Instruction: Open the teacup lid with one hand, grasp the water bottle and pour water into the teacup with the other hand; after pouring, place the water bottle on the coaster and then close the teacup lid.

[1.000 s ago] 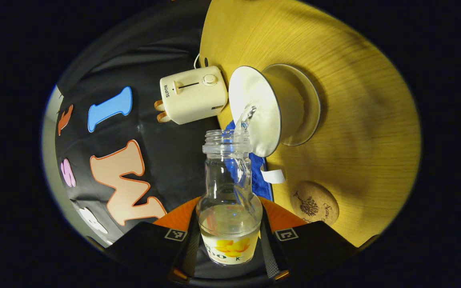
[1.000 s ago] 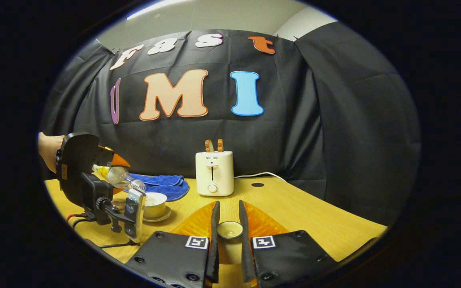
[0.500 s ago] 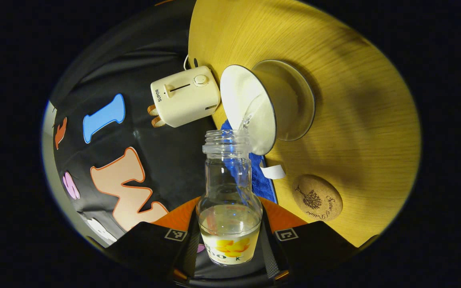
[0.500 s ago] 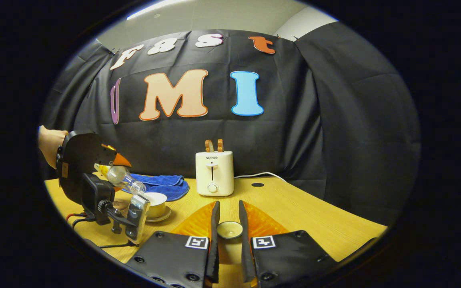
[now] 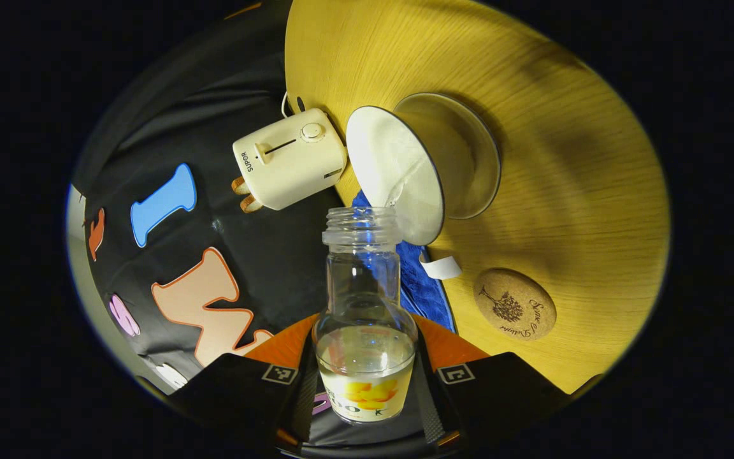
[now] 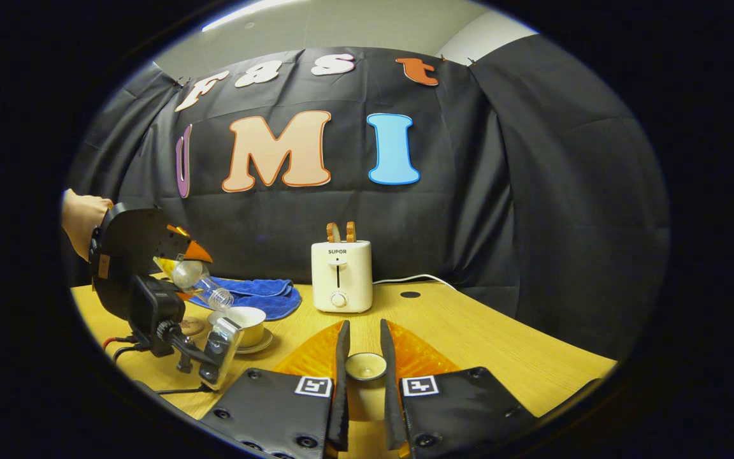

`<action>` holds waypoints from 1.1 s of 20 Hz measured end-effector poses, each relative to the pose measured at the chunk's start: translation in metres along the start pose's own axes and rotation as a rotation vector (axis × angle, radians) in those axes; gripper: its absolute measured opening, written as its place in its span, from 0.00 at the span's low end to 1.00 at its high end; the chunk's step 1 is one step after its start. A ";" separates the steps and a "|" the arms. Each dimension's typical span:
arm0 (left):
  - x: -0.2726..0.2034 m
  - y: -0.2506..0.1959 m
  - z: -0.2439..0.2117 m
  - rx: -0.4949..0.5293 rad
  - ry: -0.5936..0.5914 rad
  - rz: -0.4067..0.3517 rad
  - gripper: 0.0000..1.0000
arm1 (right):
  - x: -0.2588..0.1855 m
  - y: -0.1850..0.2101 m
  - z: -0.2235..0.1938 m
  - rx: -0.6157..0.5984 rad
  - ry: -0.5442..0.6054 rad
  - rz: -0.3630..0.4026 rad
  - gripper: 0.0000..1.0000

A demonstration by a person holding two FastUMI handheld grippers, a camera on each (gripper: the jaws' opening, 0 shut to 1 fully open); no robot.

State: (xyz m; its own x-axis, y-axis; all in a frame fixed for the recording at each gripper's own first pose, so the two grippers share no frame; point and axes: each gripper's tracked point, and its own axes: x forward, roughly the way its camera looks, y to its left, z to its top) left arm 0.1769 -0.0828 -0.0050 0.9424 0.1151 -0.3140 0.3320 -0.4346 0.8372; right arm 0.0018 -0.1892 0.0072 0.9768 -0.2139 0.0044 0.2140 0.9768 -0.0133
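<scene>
In the left gripper view my left gripper is shut on a clear water bottle, tipped mouth-down over the white teacup on its saucer. A thin stream of water runs from the bottle's mouth into the cup. The round cork coaster lies on the table beside the cup. In the right gripper view my right gripper is shut on the small round teacup lid, held above the table. Far left there, the other gripper tilts the bottle over the teacup.
A cream toaster with bread in its slots stands at the back of the wooden table. A blue towel lies behind the cup. A white cord runs from the toaster. A hand holds the far gripper.
The bottle has tipped back slightly and risen; the stream into the cup has thinned. The right gripper with the lid has stayed still.
</scene>
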 end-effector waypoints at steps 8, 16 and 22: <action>-0.002 0.008 0.001 0.029 0.000 -0.006 0.66 | 0.000 0.000 0.000 0.000 0.000 0.002 0.26; -0.001 0.006 0.003 0.024 -0.008 -0.012 0.65 | 0.000 -0.001 0.000 0.000 0.001 0.002 0.25; 0.001 0.001 0.003 0.006 -0.015 -0.020 0.66 | 0.000 -0.001 -0.001 0.000 0.000 0.002 0.26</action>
State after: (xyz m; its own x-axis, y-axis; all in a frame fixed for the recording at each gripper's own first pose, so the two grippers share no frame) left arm 0.1778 -0.0857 -0.0062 0.9350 0.1105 -0.3369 0.3501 -0.4377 0.8282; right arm 0.0022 -0.1899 0.0065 0.9773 -0.2117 0.0040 0.2117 0.9772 -0.0134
